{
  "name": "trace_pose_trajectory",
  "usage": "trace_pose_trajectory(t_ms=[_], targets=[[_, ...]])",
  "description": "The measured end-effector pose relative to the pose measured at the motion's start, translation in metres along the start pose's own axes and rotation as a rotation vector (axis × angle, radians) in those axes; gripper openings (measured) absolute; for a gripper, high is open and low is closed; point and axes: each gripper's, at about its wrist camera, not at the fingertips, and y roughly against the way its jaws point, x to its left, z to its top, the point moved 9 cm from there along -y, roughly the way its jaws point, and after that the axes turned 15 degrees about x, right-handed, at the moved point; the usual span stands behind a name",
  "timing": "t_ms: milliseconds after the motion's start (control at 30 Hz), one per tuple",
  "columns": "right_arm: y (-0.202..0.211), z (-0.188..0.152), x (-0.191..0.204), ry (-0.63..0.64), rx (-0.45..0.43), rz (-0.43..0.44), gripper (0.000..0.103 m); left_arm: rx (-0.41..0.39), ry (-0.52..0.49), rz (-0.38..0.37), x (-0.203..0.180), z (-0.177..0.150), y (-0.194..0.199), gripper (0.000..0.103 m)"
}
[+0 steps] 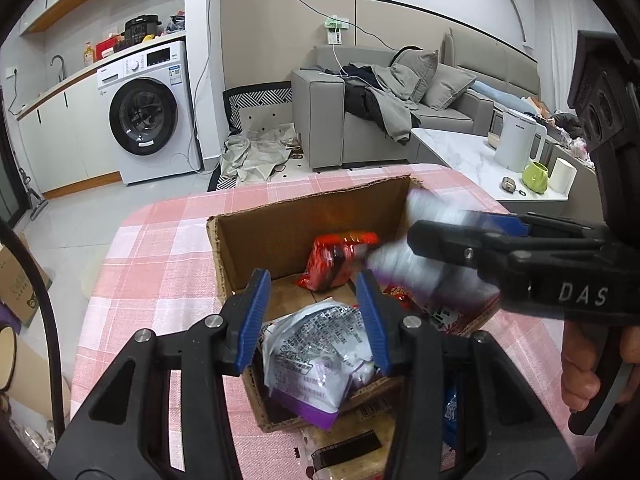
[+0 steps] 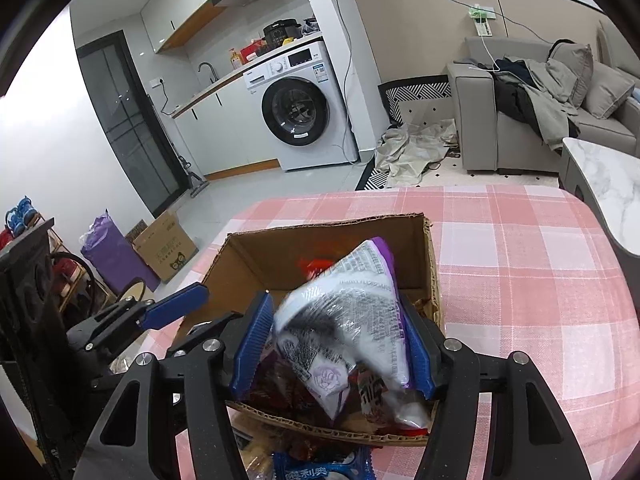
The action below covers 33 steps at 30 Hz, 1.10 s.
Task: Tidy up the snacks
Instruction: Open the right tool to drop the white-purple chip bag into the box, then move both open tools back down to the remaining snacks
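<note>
An open cardboard box stands on the pink checked table. Inside it lie a red packet and a white-and-purple snack bag. My left gripper hovers open over the box's near left corner; that bag lies below its jaws, not gripped. My right gripper is above the box's right side. A second white-and-purple bag hangs blurred between its blue pads, loose rather than pinched. A person's hand holds the right gripper's handle.
A blue cookie packet and a cracker pack lie on the table in front of the box. Dark red packets fill the box's near part. Pink cloth stretches bare to the box's right. A marble coffee table with a kettle stands beyond.
</note>
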Motion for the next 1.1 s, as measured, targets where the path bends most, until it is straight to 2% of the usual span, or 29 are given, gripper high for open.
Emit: trace_pose_trajectory(t_ms=[100,167,233,333,500,600,900,1100], targets=[[0.009,0.000,0.002,0.010,-0.023,-0.003,0.074,-0.002,0.004,-0.012,-0.001,0.000,0.006,0.045],[0.017,-0.002,0.002,0.016,-0.041,-0.012,0.080,-0.002,0.012,-0.015,-0.001,-0.004,0.012,0.058],[0.023,-0.006,0.003,0.024,-0.039,-0.003,0.093,-0.021,0.036,-0.011,0.005,-0.008,0.022,0.082],[0.032,-0.015,0.006,0.047,-0.038,-0.003,0.102,-0.035,0.052,-0.014,0.006,-0.018,0.035,0.084],[0.046,-0.034,0.008,0.071,-0.047,-0.017,0.102,-0.033,0.051,-0.001,0.008,-0.042,0.050,0.087],[0.053,-0.046,0.009,0.073,-0.053,-0.014,0.103,-0.039,0.062,-0.001,0.006,-0.058,0.059,0.102],[0.073,-0.081,0.007,0.110,-0.073,-0.075,0.103,-0.048,0.057,-0.002,-0.002,-0.090,0.082,0.102],[0.072,-0.097,0.007,0.125,-0.054,-0.089,0.103,-0.016,0.074,-0.018,-0.004,-0.107,0.085,0.102]])
